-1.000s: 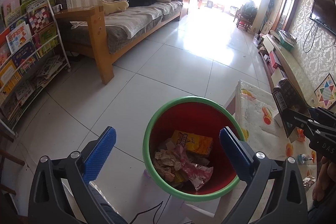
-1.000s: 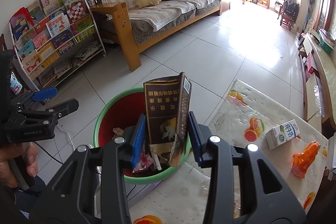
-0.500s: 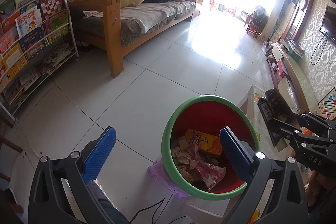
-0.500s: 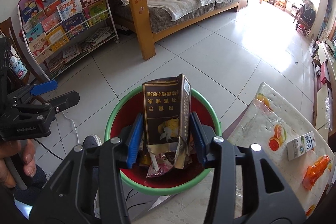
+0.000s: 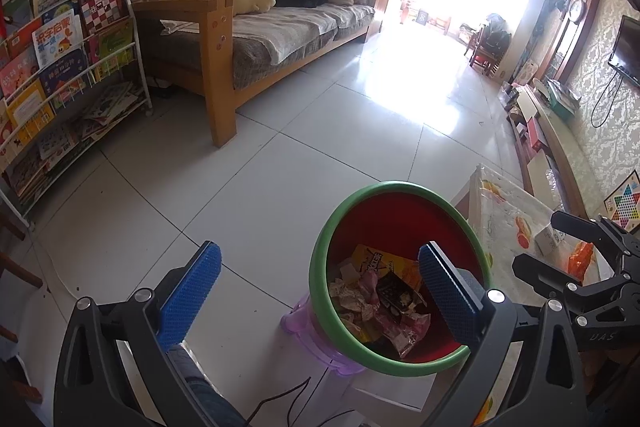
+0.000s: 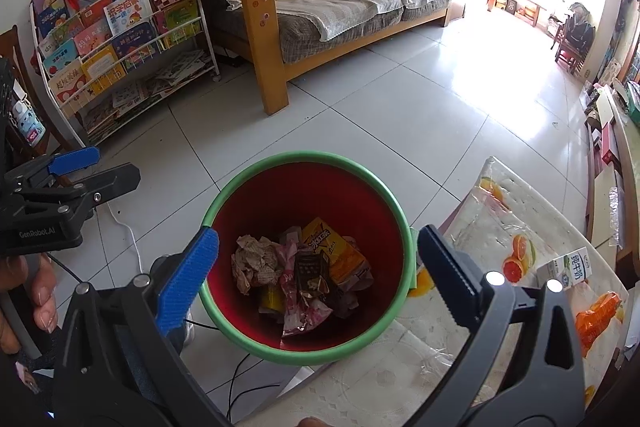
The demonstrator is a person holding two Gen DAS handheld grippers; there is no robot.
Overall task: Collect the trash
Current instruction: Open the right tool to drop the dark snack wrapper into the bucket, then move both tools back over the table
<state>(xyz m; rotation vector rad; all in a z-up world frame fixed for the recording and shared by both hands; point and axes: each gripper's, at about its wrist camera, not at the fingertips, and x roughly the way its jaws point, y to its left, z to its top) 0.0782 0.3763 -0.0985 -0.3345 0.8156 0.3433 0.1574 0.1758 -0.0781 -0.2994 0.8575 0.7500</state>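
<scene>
The right gripper (image 6: 316, 267) hangs over the red bin (image 6: 304, 355), jaws opening with nothing between them; the dark packet (image 6: 310, 273) lies below among what looks like wrappers.

A dark crumpled packet (image 6: 310, 273) lies atop wrappers inside the green-rimmed red bin (image 6: 256, 179).

The bench (image 6: 460, 359), covered by a pale cloth printed with orange slices, carries a small milk carton (image 6: 570, 269) and, just beside it, an orange wrapper (image 6: 596, 319). On the white tiled floor (image 6: 360, 107) stand a sofa (image 6: 320, 11) and a book rack (image 6: 120, 39).
</scene>
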